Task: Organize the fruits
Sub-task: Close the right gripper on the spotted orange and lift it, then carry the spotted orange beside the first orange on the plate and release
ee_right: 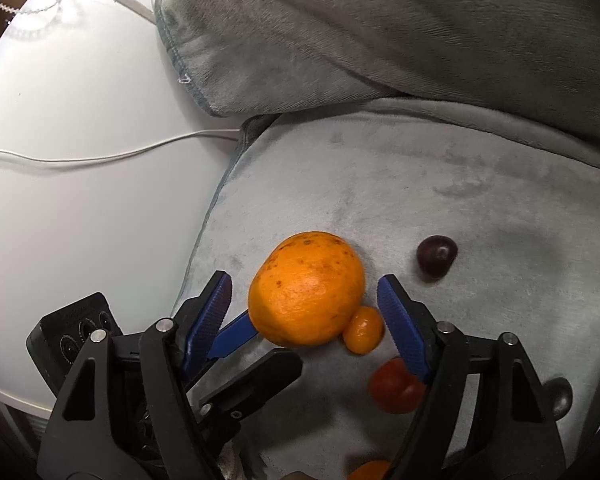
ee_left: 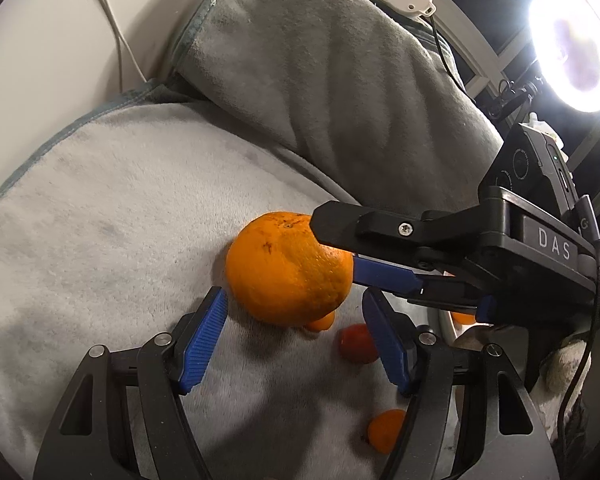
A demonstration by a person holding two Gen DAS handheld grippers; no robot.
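A large orange [ee_left: 288, 268] lies on a grey fleece cloth [ee_left: 100, 220]. Both grippers close in on it from different sides. My left gripper [ee_left: 294, 293] is open, its blue pads [ee_left: 204, 344] just short of the orange with a gap on each side. My right gripper [ee_right: 304, 280] is open too, and the orange [ee_right: 306, 288] sits between its pads [ee_right: 400, 320] without touching them. In the left wrist view the right gripper [ee_left: 336, 246] reaches in from the right. In the right wrist view the left gripper [ee_right: 278, 344] reaches in from the lower left.
A small orange fruit [ee_right: 364, 330], a red fruit [ee_right: 394, 386] and a dark plum-like fruit [ee_right: 436, 256] lie nearby on the cloth. Another orange fruit [ee_left: 386, 430] lies nearer. A bunched fold [ee_right: 380, 40] rises behind. A white table [ee_right: 80, 120] carries a cable [ee_right: 100, 156]. A ring light [ee_left: 572, 44] glares.
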